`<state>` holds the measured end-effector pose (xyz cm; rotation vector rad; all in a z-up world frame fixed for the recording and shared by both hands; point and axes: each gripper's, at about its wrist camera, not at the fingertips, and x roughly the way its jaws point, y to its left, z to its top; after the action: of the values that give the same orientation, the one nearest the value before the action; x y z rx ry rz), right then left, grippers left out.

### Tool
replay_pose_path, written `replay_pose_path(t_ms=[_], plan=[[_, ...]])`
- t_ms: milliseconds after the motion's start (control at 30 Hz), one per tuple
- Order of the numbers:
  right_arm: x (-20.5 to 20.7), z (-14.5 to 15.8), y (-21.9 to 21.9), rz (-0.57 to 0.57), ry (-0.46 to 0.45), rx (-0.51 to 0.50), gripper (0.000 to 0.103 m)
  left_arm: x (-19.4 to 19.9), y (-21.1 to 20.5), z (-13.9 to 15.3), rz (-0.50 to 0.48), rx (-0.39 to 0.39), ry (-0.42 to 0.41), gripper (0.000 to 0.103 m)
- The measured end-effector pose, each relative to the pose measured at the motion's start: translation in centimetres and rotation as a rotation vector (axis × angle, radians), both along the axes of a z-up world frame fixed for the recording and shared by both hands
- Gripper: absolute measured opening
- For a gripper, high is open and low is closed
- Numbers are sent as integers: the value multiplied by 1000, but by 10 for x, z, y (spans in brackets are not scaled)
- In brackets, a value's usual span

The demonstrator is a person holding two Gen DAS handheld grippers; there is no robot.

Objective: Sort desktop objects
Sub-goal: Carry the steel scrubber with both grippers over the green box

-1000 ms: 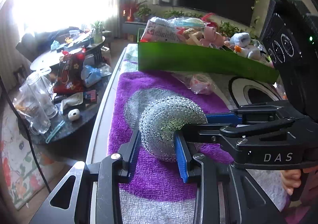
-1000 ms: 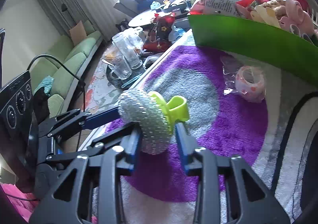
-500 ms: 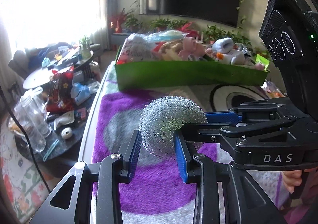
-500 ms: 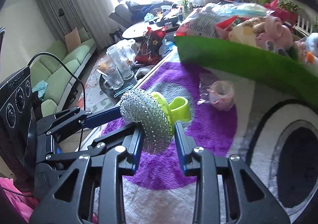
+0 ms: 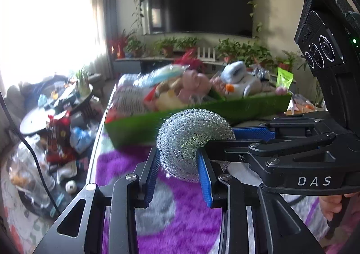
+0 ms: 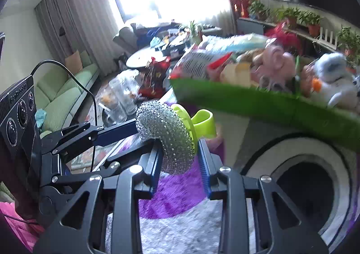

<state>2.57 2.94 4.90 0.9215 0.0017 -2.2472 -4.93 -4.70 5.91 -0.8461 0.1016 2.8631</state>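
A silver steel-mesh scrubber (image 5: 193, 141) with a lime-green plastic handle (image 6: 200, 122) hangs in the air above the purple rug. My left gripper (image 5: 180, 165) is shut on the mesh ball from below. My right gripper (image 6: 180, 160) is shut on the same scrubber (image 6: 166, 134), one pad on the mesh and the other against the green disc. Each gripper shows in the other's view, reaching in from the side: the right gripper (image 5: 221, 139) and the left gripper (image 6: 146, 133). Just behind stands a long green bin (image 5: 139, 128) (image 6: 247, 100), heaped with plush toys and packets.
A purple, grey and white rug (image 5: 184, 204) with a black ring pattern (image 6: 310, 188) covers the table. Left of the table edge a low round table (image 5: 33, 164) holds glasses and clutter. A hand (image 5: 330, 209) grips the right handle. A TV and potted plants line the back wall.
Both grippers have risen together with the scrubber and come closer to the green bin. The bin's contents now show over its rim, and the bagged tape roll on the rug is out of sight.
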Motion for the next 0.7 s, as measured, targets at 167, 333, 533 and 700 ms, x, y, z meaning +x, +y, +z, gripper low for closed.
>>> replay_pose_path(t_ms=[167, 333, 533, 700], plan=[[-11, 17, 18, -29, 36, -21, 32, -15, 11, 16, -19, -1, 26, 34], [-20, 31, 29, -50, 67, -42, 32, -25, 18, 28, -27, -7, 62, 34], [-33, 45, 35, -62, 109, -52, 32, -38, 21, 40, -31, -21, 95, 34], [-51, 54, 38, -70, 134, -63, 32, -57, 23, 48, -31, -21, 106, 34]])
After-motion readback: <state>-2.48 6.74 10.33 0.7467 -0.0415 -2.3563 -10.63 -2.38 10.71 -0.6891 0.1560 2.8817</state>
